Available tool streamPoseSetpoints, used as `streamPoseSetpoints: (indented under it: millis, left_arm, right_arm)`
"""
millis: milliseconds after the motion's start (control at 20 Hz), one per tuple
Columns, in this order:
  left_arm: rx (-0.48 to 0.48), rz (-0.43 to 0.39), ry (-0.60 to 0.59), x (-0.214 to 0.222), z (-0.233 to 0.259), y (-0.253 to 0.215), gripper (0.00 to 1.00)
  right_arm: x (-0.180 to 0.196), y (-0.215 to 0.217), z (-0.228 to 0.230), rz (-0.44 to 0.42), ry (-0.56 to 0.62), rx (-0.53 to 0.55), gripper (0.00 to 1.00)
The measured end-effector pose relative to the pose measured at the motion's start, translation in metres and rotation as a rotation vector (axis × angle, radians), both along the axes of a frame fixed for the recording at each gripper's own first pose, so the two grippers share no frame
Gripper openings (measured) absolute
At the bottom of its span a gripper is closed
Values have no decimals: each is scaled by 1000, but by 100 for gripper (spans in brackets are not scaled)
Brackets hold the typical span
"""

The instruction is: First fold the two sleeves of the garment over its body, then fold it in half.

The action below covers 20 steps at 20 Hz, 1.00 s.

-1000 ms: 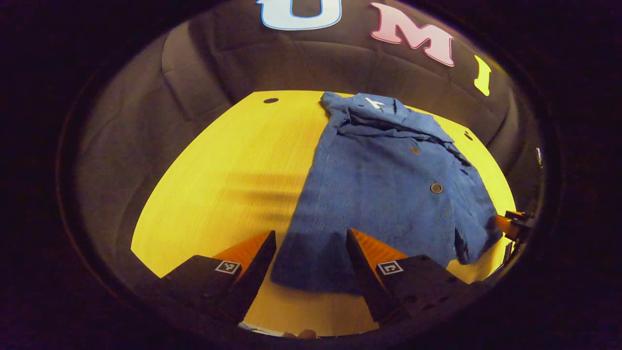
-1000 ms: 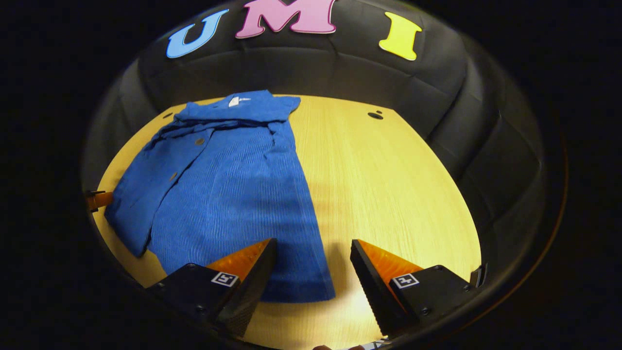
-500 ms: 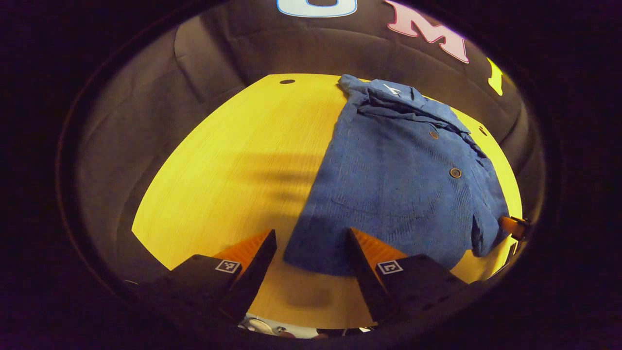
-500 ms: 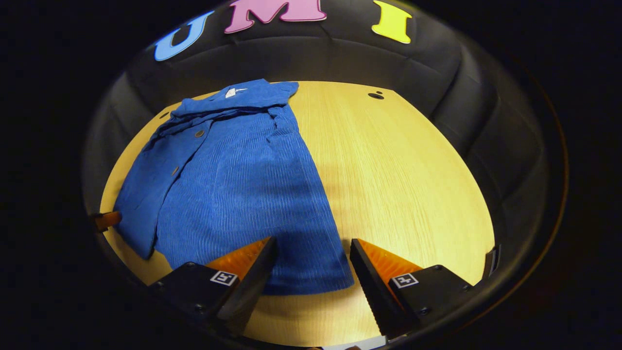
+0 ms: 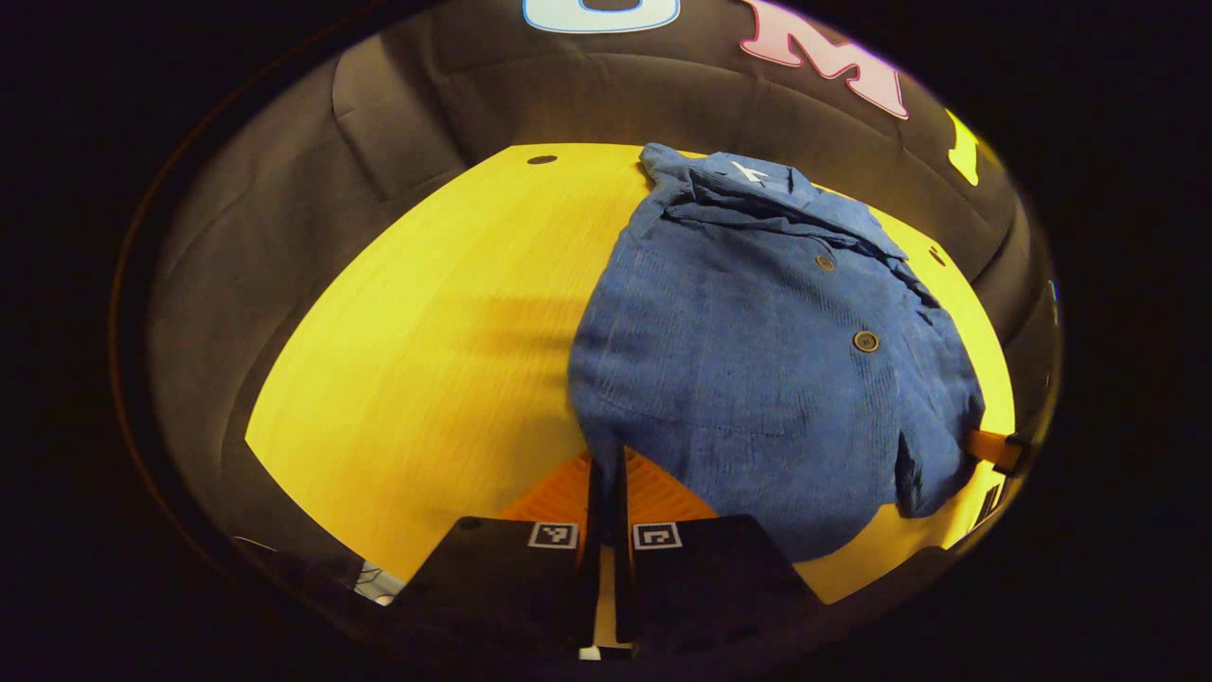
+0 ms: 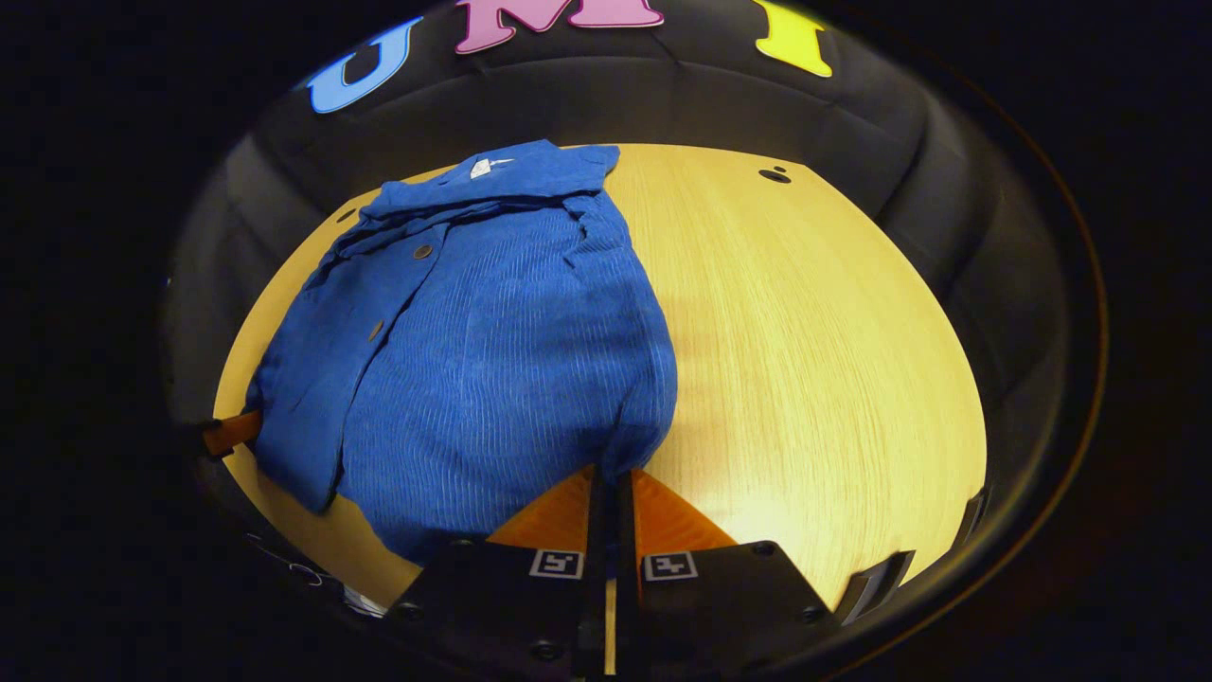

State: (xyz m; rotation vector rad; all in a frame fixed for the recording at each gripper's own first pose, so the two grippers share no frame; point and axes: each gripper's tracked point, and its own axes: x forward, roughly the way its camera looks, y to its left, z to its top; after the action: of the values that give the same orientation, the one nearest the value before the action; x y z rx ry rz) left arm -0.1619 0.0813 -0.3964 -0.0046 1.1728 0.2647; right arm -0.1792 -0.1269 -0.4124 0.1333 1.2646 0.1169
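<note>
Left tool [image 5: 606, 464] clenched on near hem of blue shirt [image 5: 757, 350]; right tool [image 6: 611, 478] clenched on hem too; hem lifted off tabletop [image 5: 426, 313].

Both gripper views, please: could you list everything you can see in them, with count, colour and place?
shirt: one, blue ribbed cloth, lying on the table with the collar at the far end; its near hem is lifted and bunched at both near corners.
buttons: at least two, dark and round, down the shirt's front.
collar tag: one, white, inside the collar.
table: one, light wood, ringed by the dark booth wall.
table holes: small, dark, near the far edge.
left hand-held gripper: one, shut on the shirt's near hem corner.
right hand-held gripper: one, shut on the other near hem corner.
</note>
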Motion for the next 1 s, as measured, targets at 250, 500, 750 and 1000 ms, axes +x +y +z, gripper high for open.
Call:
streamPoseSetpoints:
  millis: [250,500,750,1000]
  left_arm:
    - [-109,12,-6,6,0,-15,0]
    - [-182,42,-61,34,27,-28,0]
    - [-182,-13,-217,106,67,-37,0]
    - [-210,-31,-372,183,89,-49,1]
  right_arm:
    - [1,3,1,-34,36,117,5]
    - [35,3,17,-66,-17,129,5]
    - [99,15,55,-39,-140,176,5]
    - [184,24,91,-57,-323,212,0]
